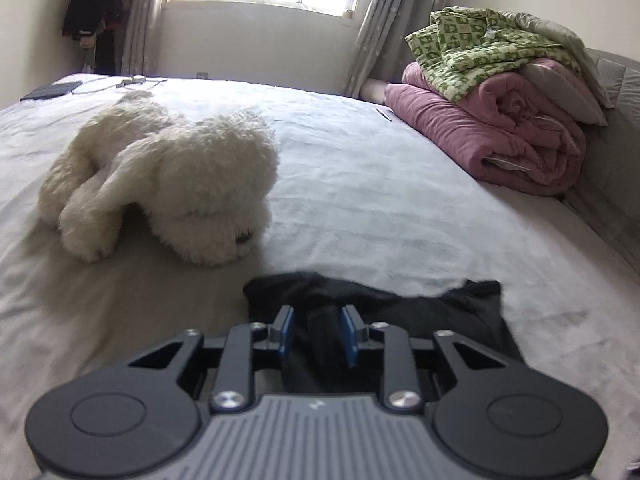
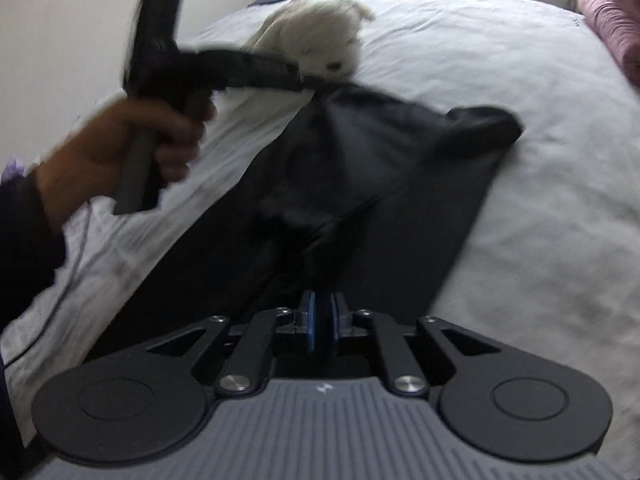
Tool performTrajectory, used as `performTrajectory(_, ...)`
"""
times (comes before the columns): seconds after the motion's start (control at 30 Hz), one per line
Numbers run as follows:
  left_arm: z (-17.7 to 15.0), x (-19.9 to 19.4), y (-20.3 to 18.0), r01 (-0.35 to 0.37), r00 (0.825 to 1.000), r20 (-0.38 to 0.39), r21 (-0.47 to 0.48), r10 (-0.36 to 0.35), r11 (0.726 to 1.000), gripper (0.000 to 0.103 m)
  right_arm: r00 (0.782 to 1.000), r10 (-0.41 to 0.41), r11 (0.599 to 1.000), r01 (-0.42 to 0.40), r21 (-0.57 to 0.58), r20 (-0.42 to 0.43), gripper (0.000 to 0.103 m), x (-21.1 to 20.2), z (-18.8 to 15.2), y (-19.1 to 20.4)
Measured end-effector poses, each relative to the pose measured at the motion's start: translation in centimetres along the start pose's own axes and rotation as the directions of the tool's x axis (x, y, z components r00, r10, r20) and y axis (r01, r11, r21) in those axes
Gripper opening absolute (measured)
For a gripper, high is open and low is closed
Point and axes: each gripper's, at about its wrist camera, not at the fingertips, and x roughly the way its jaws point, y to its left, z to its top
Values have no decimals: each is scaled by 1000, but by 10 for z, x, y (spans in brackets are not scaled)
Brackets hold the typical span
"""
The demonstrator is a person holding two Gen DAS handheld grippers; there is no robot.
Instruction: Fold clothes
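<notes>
From the left wrist camera, the left gripper (image 1: 317, 334) has its blue pads part-way apart with a ridge of the black garment (image 1: 460, 316) bunched between them; whether the pads actually pinch the cloth I cannot tell. The garment spreads toward 2 o'clock on the white bed (image 1: 380, 184). A plush dog (image 1: 172, 184) lies near at 11 o'clock, just beyond the cloth's far edge, so room that way is tight. Open sheet runs toward 1 o'clock, up to the stacked quilts (image 1: 500, 120) at the headboard side.

From the right wrist camera, the right gripper (image 2: 323, 326) has its pads closed on a fold of the black garment, which rises taut from it toward 12 o'clock. At 10 o'clock the person's left hand (image 2: 132, 148) holds the other gripper, whose tip meets the cloth's far corner just beside the plush dog. Held at both ends this way, the cloth looks stretched for laying flat or doubling over. A loose end lies at 1 o'clock; bare bed toward 3 o'clock offers the freest space.
</notes>
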Motion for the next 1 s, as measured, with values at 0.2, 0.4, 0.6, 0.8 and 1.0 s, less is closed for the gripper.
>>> performTrajectory(0.2, -32, -29, -22, 63, 998, -29, 126, -59, 990, 27, 999, -25, 1000, 25, 7, 37, 10, 25, 15, 7)
performTrajectory(0.4, -45, -34, -40, 113, 994, -24, 211, -110, 971, 30, 999, -50, 997, 48, -62, -18, 10, 46, 22, 20)
performTrajectory(0.6, -57, -24, -58, 141, 990, -51, 291, -132, 946, 30, 1000, -23, 1000, 23, -13, 7, 14, 37, 19, 14)
performTrajectory(0.8, -65, -20, -51, 84, 996, -53, 303, -71, 949, 30, 998, 42, 997, -45, 62, 45, 14, 3, 4, 21)
performTrajectory(1.0, -72, -63, -43, 137, 991, -25, 271, -135, 953, 29, 994, 73, 994, -67, 83, -79, 2, 29, -2, 19)
